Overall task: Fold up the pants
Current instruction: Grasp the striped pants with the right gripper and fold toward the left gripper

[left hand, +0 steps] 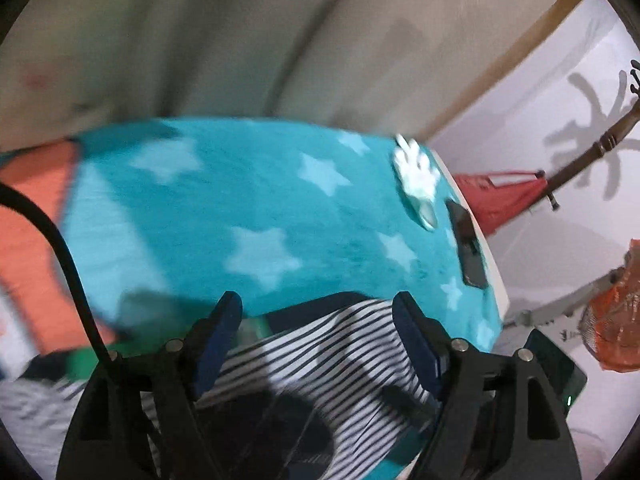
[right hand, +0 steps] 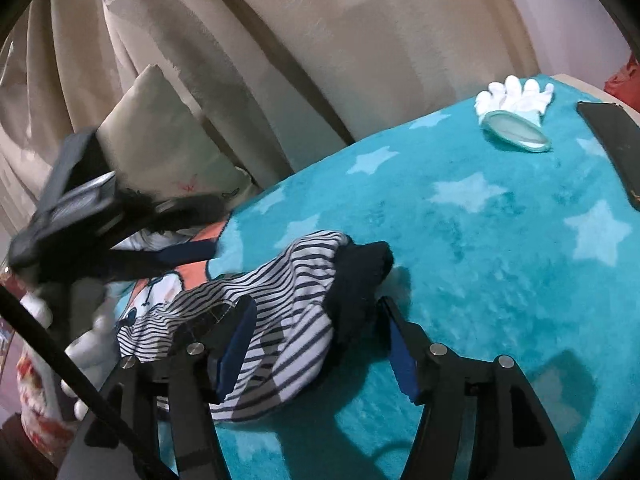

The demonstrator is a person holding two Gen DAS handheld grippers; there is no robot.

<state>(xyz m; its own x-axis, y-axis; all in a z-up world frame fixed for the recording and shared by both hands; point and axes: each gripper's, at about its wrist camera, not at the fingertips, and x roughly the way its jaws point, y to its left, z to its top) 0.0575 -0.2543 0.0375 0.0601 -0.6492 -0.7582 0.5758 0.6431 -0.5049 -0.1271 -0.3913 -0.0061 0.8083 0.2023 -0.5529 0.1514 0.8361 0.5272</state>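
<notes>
Wide bare blanket [right hand: 500,248] lies ahead of the pants [right hand: 280,300], up to the glove [right hand: 516,94] and phone [right hand: 616,148] near its edge. My right gripper [right hand: 316,344] and left gripper [left hand: 318,332] both tilt down, spread over the pants, pinching nothing.

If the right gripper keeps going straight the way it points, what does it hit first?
Most likely the striped pants: their dark waistband lies between the open right gripper fingers, on the teal star blanket. Depth is hard to judge.
</notes>
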